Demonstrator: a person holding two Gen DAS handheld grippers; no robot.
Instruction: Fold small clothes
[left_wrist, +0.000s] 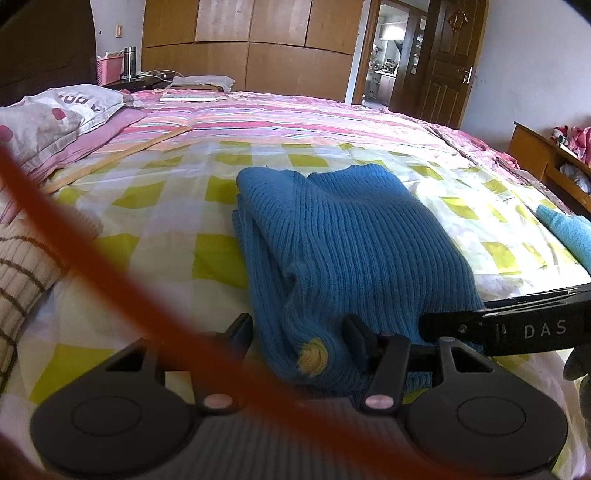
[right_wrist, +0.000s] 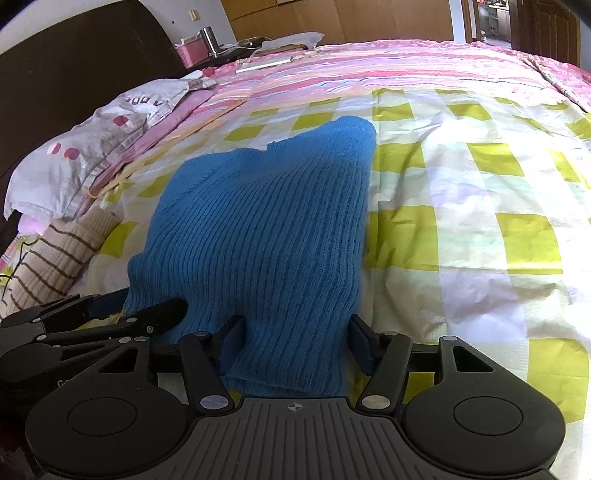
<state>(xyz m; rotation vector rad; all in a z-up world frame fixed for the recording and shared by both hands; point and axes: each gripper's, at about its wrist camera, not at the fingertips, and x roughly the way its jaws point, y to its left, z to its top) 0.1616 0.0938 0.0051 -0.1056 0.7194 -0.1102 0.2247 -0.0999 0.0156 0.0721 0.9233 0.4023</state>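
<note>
A blue ribbed knit garment (left_wrist: 351, 236) lies partly folded on the yellow-and-white checked sheet (left_wrist: 155, 229); it also shows in the right wrist view (right_wrist: 266, 229). My left gripper (left_wrist: 299, 336) is open, its jaws either side of the garment's near left edge, where a small yellow patch (left_wrist: 312, 356) shows. My right gripper (right_wrist: 295, 339) is open, its jaws either side of the garment's near right edge. The right gripper's side (left_wrist: 517, 328) crosses the left view; the left gripper (right_wrist: 110, 325) shows at the right view's lower left.
A beige brown-striped garment (right_wrist: 55, 258) lies left of the blue one. Pillows (right_wrist: 92, 147) and a dark headboard (right_wrist: 74, 66) stand at the left. A pale blue cloth (left_wrist: 569, 232) lies at the bed's right edge. A blurred orange cable (left_wrist: 92, 258) crosses the left view.
</note>
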